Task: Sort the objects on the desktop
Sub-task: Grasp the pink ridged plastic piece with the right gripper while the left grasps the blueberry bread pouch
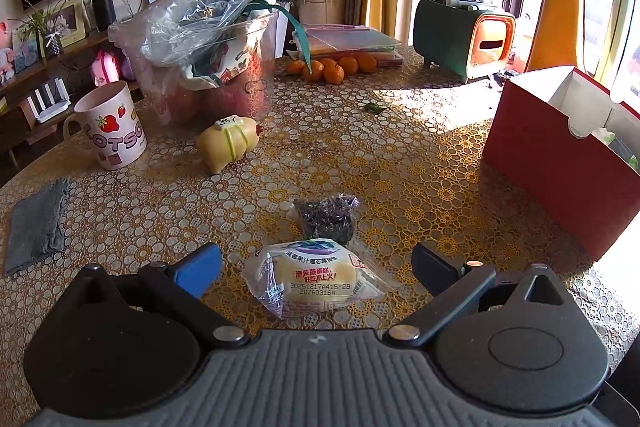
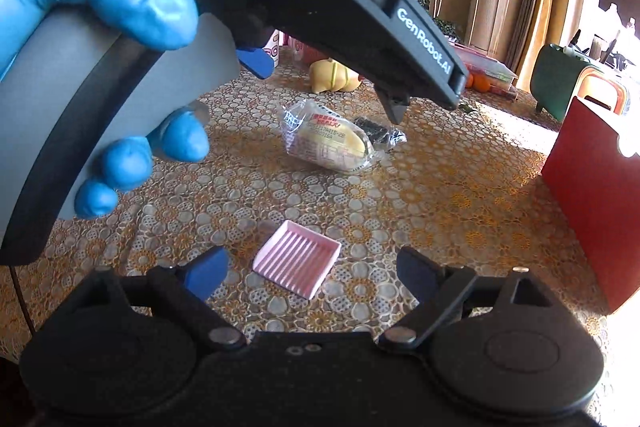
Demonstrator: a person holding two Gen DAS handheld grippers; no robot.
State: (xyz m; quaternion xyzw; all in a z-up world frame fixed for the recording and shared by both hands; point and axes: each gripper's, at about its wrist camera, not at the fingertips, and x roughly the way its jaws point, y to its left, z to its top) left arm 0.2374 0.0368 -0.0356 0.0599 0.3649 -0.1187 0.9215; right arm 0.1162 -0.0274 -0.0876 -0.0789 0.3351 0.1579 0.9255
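Observation:
A wrapped cake snack [image 1: 316,277] lies on the patterned table, between the open fingers of my left gripper [image 1: 320,267], which hovers above it. A small dark packet [image 1: 326,219] lies just behind it. In the right wrist view the snack [image 2: 328,139] and dark packet [image 2: 376,131] lie under the left gripper [image 2: 328,83], held by a blue-gloved hand. My right gripper [image 2: 316,271] is open over a pink ribbed square tray [image 2: 298,263]. A yellow pig toy [image 1: 230,143] lies further back.
A red open box [image 1: 560,163] stands at the right. A strawberry mug [image 1: 110,125], a grey cloth [image 1: 36,227], a clear bin with plastic bags [image 1: 200,59], oranges [image 1: 332,67] and a green-orange holder [image 1: 464,35] stand around the table.

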